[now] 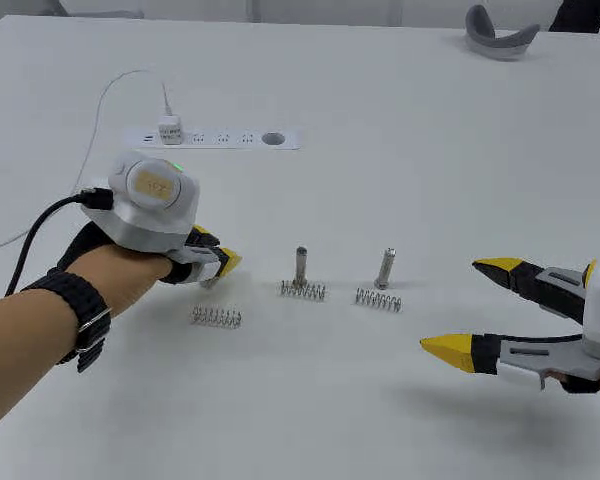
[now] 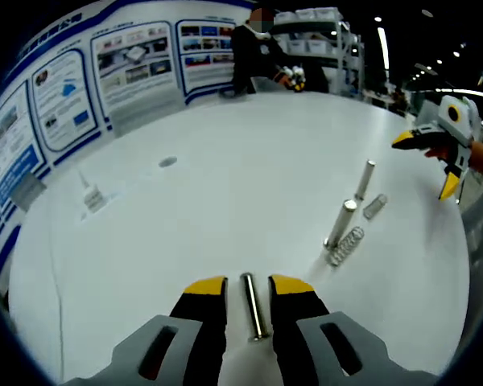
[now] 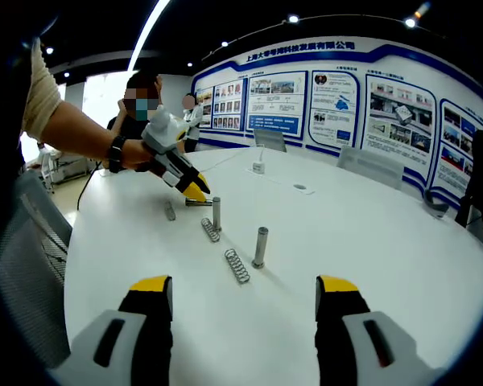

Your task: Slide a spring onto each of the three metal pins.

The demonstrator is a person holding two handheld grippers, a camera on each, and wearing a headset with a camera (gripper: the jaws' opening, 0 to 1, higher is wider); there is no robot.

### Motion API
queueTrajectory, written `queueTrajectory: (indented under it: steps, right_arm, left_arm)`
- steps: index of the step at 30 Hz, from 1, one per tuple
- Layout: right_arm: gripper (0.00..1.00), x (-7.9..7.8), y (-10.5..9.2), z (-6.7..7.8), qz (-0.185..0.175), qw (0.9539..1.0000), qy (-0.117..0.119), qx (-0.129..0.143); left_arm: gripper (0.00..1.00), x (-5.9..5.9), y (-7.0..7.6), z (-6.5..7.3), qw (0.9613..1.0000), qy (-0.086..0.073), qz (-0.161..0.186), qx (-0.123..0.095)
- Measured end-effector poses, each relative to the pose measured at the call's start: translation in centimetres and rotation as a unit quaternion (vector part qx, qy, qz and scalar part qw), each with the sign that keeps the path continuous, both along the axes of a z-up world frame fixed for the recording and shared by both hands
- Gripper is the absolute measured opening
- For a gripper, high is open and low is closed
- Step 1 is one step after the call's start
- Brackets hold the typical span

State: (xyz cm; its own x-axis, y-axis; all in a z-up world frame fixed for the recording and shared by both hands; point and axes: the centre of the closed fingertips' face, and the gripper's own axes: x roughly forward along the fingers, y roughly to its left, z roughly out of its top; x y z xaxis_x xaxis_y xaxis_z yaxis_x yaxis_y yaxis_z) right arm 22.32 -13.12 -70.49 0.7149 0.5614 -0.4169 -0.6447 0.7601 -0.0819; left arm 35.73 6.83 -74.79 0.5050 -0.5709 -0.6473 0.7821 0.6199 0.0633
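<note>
Two metal pins (image 1: 301, 265) (image 1: 385, 267) stand upright mid-table, each with a spring (image 1: 303, 290) (image 1: 378, 299) lying at its foot. A third spring (image 1: 216, 317) lies further left. My left gripper (image 1: 220, 266) is low at the table just above that spring. In the left gripper view its jaws (image 2: 248, 288) are closed on a third pin (image 2: 253, 307) lying along them. My right gripper (image 1: 470, 306) hovers open at the right, well clear of the pins, with nothing between its fingers (image 3: 241, 289). The right gripper view has both standing pins (image 3: 216, 213) (image 3: 261, 246) ahead.
A white power strip (image 1: 210, 137) with a plugged charger (image 1: 169, 128) and cable lies at the back left. A grey curved object (image 1: 500, 38) rests at the far right corner. People stand beyond the table (image 3: 137, 96).
</note>
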Motion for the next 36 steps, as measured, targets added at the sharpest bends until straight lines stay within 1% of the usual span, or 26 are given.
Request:
queueTrajectory:
  steps: [1, 3, 6, 9, 10, 14, 24, 25, 29, 36]
  right_arm:
    - [0.74, 0.0, -0.1, -0.1, 0.000, 1.0000, 0.001, -0.001]
    - [0.74, 0.0, -0.1, -0.1, -0.001, 1.0000, 0.002, 0.000]
    - [0.73, 0.0, -0.1, -0.3, -0.001, 1.0000, 0.004, -0.001]
    - [0.73, 0.0, 0.0, -0.2, -0.002, 1.0000, 0.004, 0.000]
    - [0.73, 0.0, 0.0, -0.3, -0.002, 1.0000, 0.005, -0.001]
    - [0.73, -0.1, 0.0, -0.5, -0.003, 1.0000, 0.009, -0.003]
    - [0.73, -0.2, -0.2, -0.7, -0.004, 0.9999, 0.011, -0.004]
    - [0.73, -0.2, -0.1, -0.7, -0.004, 0.9999, 0.010, -0.004]
    - [0.73, -0.2, -0.1, -0.7, -0.004, 0.9999, 0.010, -0.004]
    - [0.73, -0.3, -0.1, -0.7, -0.003, 0.9999, 0.011, -0.004]
  left_arm:
    - [0.21, 0.0, -0.1, 0.0, 1.0000, 0.003, -0.001, -0.003]
    - [0.19, 0.0, -0.2, -0.2, 1.0000, 0.007, 0.002, -0.001]
    - [0.17, 0.1, -0.1, -0.7, 0.9999, 0.006, 0.005, 0.014]
    - [0.15, 0.2, -0.1, -0.8, 0.9998, 0.012, 0.006, 0.014]
    - [0.15, 0.3, -0.1, -0.9, 0.9997, 0.013, 0.008, 0.017]
    - [0.12, 0.4, -0.2, -1.0, 0.9996, 0.019, 0.012, 0.018]
    - [0.10, 0.2, 0.0, -1.6, 0.9985, 0.041, 0.021, 0.028]
    - [0.10, 0.3, 0.0, -1.6, 0.9986, 0.040, 0.020, 0.030]
    - [0.10, 0.4, 0.0, -1.6, 0.9982, 0.043, 0.024, 0.033]
    - [0.09, 0.4, -0.1, -1.6, 0.9982, 0.039, 0.025, 0.039]
